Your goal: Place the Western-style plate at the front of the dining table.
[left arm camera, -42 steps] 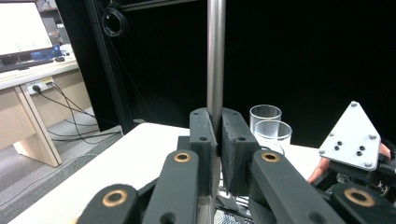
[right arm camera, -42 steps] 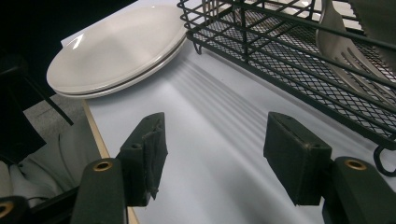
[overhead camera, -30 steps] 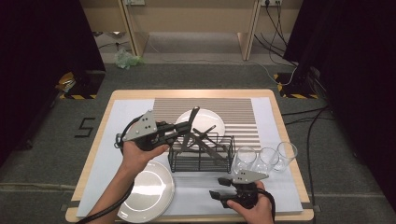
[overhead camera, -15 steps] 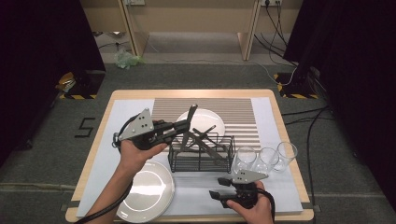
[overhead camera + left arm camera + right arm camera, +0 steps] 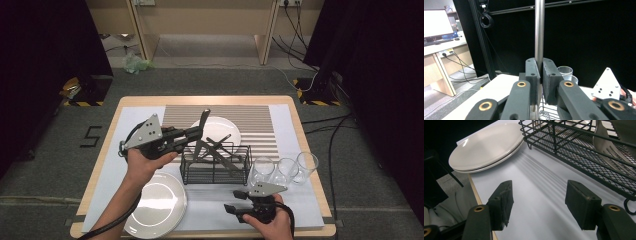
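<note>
The left gripper [image 5: 197, 132] is clamped on the handle of a metal utensil [image 5: 202, 131], with both pads pressed flat against the shaft. In the left gripper view the utensil [image 5: 539, 30] rises straight up between the pads, and its lower end runs down toward the wire basket [image 5: 545, 113]. In the high view the utensil stands nearly upright, slightly tilted, with its lower end inside the left half of the wire basket [image 5: 216, 170]. Which kind of utensil it is cannot be told.

The basket is the landmark for all remaining items. Further utensils lie crossed inside it. A white plate [image 5: 222, 131] lies directly behind the basket on the striped mat [image 5: 250, 117]. A stack of plates [image 5: 156, 205] lies at the basket's front left. Three clear glasses [image 5: 282, 169] stand in a row just right of the basket.

The right gripper [image 5: 231, 208] rests low over the table [image 5: 310, 150] in front of the basket's right half. Its jaws stand wide apart with nothing between them. In the right gripper view a fork [image 5: 610, 143] lies inside the basket [image 5: 564, 145], and the stacked plates [image 5: 486, 147] lie beside it.
</note>
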The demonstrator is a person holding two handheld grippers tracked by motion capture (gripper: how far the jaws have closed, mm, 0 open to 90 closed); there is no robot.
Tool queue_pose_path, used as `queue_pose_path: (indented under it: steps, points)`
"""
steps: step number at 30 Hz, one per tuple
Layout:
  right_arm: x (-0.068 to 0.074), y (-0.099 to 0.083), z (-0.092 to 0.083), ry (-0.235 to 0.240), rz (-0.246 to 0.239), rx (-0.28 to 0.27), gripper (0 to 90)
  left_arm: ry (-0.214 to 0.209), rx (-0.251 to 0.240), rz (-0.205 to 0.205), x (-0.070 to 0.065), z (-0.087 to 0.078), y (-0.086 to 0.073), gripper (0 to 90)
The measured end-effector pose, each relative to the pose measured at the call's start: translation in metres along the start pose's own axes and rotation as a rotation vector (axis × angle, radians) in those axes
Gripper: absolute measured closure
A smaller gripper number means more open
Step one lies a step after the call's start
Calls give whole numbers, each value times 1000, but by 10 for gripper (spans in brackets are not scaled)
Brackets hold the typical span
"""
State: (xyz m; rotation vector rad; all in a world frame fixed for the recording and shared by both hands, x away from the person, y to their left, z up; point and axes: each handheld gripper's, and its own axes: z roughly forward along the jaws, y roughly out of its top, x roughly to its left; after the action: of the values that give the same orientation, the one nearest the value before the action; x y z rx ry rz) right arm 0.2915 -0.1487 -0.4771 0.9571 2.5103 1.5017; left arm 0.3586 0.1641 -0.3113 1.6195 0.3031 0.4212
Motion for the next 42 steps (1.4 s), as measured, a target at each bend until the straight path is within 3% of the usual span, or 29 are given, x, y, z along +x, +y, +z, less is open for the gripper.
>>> queue_pose_path:
  steps: [42]
  points:
    - [0,0,0,-1,2,2,394,15,-28,-3,1,-11,12,835]
